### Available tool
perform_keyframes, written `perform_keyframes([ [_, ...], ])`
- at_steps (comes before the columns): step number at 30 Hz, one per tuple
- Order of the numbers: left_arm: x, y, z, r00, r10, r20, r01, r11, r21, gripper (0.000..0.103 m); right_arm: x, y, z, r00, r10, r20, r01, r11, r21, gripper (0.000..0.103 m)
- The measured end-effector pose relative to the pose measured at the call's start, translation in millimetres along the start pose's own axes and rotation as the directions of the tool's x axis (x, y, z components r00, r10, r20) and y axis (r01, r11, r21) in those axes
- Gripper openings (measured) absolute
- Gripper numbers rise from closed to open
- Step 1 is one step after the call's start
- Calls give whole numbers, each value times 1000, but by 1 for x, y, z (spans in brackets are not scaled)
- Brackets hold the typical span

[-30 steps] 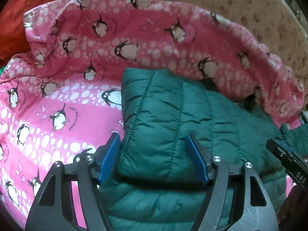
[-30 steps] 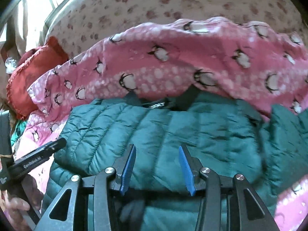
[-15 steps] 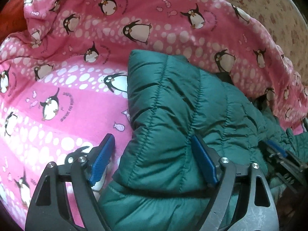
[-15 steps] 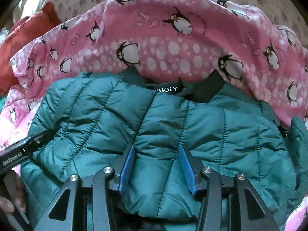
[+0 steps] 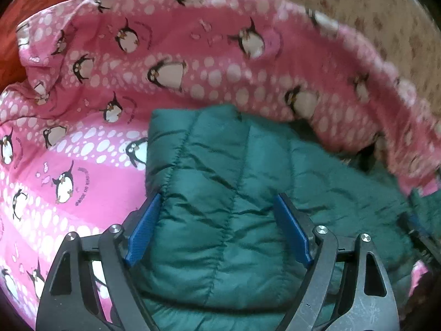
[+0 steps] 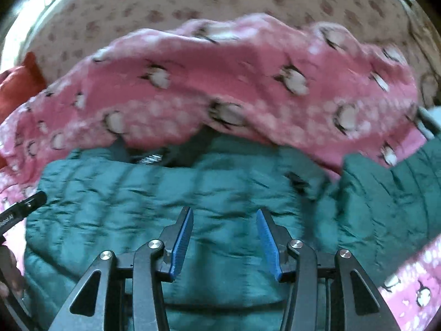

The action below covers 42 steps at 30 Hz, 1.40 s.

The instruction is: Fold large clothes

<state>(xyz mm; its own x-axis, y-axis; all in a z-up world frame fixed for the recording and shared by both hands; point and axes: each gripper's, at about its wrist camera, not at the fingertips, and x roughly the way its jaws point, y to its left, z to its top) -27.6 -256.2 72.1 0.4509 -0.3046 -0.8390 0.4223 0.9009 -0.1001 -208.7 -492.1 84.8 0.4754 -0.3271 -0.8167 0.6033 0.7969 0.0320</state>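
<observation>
Green quilted puffer jacket (image 5: 234,220) lying on a pink penguin-print blanket (image 5: 82,165), filling the lower centre of both wrist views. Since a second ago the left gripper (image 5: 217,226) has spread its blue pads wider; they now stand on either side of a folded panel without pinching it, so the fold appears released and laid down. The right gripper (image 6: 224,244), half open over the jacket's midsection below the collar (image 6: 193,149), also holds nothing; its view has swung and blurred. Judged from this, one fold is placed and the next edge must be picked up. The right sleeve section (image 6: 386,193) lies unfolded at the frame's right.
</observation>
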Motion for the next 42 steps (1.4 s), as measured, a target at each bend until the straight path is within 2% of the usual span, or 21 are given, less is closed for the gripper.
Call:
perform_keyframes([
  [3,6,-4,-6,999,31,20,-32,998,52,86,10,-11,-6,1000,-4,-19,5,1000,27,46],
  [8,8,-7,-7,998,49,33,-51,996,69,87,26,-11,-14,997,-8,-76,10,1000,18,46],
  [12,8,-7,-7,998,48,43,-51,996,70,87,11,-11,-7,997,6,-78,-4,1000,24,46],
  [17,8,-8,-9,998,55,45,-58,996,71,87,-29,-15,-13,999,38,-3,-38,999,27,46],
  [20,8,-8,-8,998,48,47,-51,996,68,87,-28,-14,-20,999,23,-32,-23,1000,1,46],
  [22,4,-7,-9,998,42,48,-45,996,71,87,-11,-12,-25,997,5,-73,-6,1000,-21,46],
  [24,-5,-6,-10,998,48,47,-51,995,81,87,1,-11,-32,996,4,-91,-6,1000,-31,46],
  [28,-31,-4,-17,997,29,70,-35,996,83,87,-5,-7,-32,996,-2,-90,-2,999,-47,46],
  [32,-59,-1,-26,994,-10,110,3,998,67,87,-34,-16,-30,997,54,-51,-54,999,6,47],
  [36,-89,-3,-38,987,-48,150,38,997,65,87,-60,-17,-32,998,56,-6,-56,998,-14,49],
  [42,-122,-12,-52,982,-77,172,62,994,94,87,-87,-20,-33,998,55,36,-55,998,-24,50],
])
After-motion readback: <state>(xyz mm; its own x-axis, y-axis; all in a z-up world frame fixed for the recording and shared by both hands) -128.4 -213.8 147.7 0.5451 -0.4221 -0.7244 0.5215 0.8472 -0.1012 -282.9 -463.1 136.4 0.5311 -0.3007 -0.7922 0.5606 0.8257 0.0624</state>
